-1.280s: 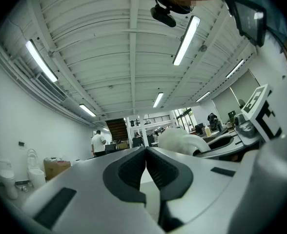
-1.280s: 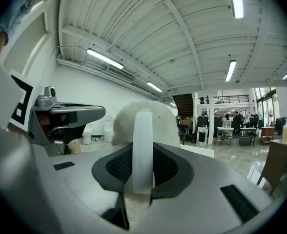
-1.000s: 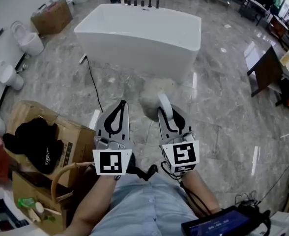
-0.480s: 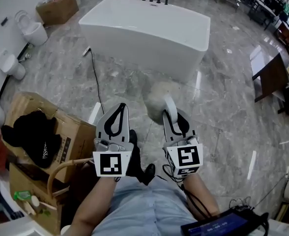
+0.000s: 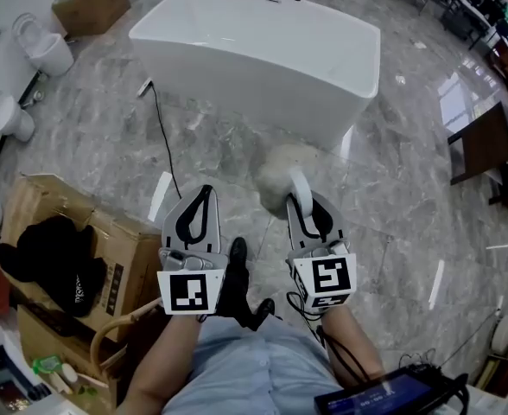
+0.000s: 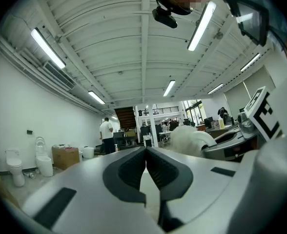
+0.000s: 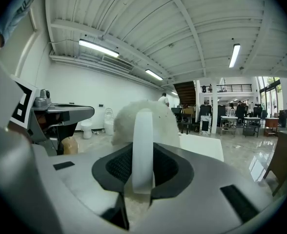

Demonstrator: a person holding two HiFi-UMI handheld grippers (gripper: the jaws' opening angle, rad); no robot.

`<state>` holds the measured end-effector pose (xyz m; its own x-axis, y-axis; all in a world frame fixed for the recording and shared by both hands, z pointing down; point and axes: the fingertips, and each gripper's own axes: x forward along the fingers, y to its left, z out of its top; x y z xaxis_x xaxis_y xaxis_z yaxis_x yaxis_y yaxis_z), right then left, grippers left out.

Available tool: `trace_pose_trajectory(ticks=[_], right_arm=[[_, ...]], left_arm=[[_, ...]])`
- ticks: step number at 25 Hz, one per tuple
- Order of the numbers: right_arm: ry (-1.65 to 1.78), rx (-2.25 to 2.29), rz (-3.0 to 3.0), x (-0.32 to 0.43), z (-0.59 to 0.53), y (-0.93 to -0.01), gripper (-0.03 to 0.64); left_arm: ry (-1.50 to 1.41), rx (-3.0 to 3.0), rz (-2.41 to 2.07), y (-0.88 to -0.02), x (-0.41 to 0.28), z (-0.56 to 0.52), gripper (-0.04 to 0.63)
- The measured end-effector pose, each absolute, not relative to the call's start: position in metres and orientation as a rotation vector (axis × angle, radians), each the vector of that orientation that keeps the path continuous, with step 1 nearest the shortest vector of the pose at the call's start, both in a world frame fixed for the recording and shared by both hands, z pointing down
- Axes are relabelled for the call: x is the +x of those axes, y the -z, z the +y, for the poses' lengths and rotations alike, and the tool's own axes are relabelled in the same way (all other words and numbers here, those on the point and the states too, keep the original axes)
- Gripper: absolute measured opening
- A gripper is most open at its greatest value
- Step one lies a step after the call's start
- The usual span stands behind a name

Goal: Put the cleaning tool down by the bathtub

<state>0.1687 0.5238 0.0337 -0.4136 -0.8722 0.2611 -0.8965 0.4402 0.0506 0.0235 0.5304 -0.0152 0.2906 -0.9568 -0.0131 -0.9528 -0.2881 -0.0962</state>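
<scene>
The cleaning tool is a fluffy white duster head (image 5: 280,173) on a white handle (image 7: 143,145). My right gripper (image 5: 303,207) is shut on that handle, with the fluffy head (image 7: 144,117) sticking out past the jaws above the floor. My left gripper (image 5: 199,204) is beside it on the left, shut with nothing between its fingers (image 6: 146,165). The white bathtub (image 5: 263,54) stands ahead on the grey marble floor, a short way beyond the duster head. In the left gripper view the duster head (image 6: 190,139) shows at the right.
An open cardboard box (image 5: 73,232) with a black cap lies at the left. A black cable (image 5: 163,141) runs over the floor toward the tub. Toilets (image 5: 42,52) line the left wall. A brown table (image 5: 483,141) stands at the right. A person (image 6: 106,133) stands far back.
The view has moved forward: the bathtub is nearer and lower in the picture. Both grippers keep their pose, the right one still shut on the duster handle.
</scene>
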Motion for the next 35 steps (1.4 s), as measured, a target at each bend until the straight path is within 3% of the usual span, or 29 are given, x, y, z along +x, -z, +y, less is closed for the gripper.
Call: trace_pose_trajectory(ticks=[17,35], right_arm=[[-0.089,1.561,-2.446,0.098,0.331,-0.007,0.095],[-0.156,1.572,-2.445,0.106,0.196,-0.034,0.095]], left_arm=[[0.024,-2.415,1.793,0.045,-0.054,0.329,0.017],[0.102,-2.456,1.796,0.011,-0.046,0.194,0.017]])
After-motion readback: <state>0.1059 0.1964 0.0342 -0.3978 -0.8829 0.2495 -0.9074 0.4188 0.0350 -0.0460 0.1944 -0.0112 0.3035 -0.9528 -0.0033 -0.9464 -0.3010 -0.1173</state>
